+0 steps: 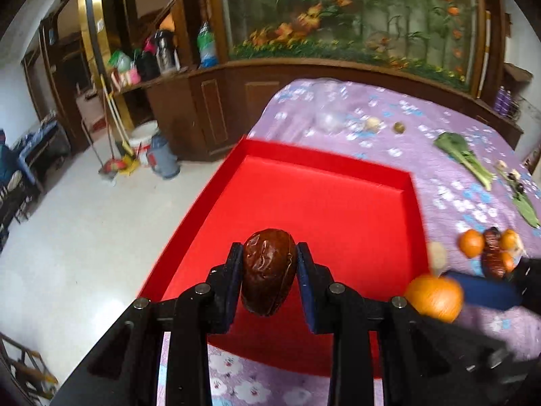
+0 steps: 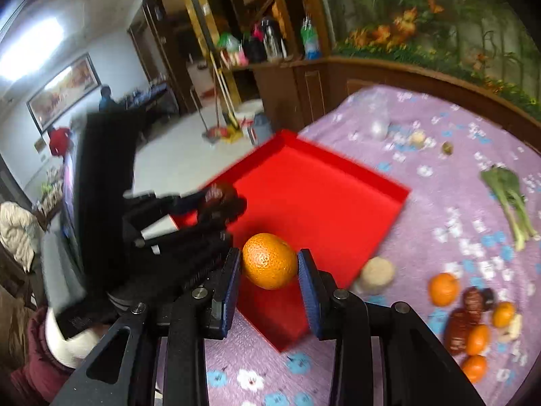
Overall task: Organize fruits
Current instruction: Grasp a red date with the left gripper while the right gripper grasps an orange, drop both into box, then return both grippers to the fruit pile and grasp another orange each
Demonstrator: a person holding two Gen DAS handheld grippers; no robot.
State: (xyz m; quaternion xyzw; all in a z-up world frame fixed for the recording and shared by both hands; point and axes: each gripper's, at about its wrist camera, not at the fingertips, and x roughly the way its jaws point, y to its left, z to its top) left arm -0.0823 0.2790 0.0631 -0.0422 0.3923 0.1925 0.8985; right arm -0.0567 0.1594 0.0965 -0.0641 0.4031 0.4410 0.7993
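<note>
We are clenching the left gripper (image 1: 269, 272) on a soft, wrinkled date (image 1: 268, 270) at its middle, and the right gripper (image 2: 269, 262) on a light, firm tangerine (image 2: 268, 260) across its sides.

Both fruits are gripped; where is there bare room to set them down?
The red tray floor is bare wall to wall. Cloth between the tray and the leafy green is also free. It is crowded at the orange-and-date cluster to the right.

Red tray (image 1: 338, 209) floor: bare and open from above, low walls all round.
Over the tray: left gripper (image 1: 269, 270) with its red date (image 1: 268, 270) and right gripper (image 2: 269, 262) with its orange (image 2: 268, 260) crowd the near edge, side by side.
Cloth right of tray: fruit cluster (image 2: 473, 318), round pale piece (image 2: 377, 272) at the tray corner, leafy greens (image 2: 507, 199).
</note>
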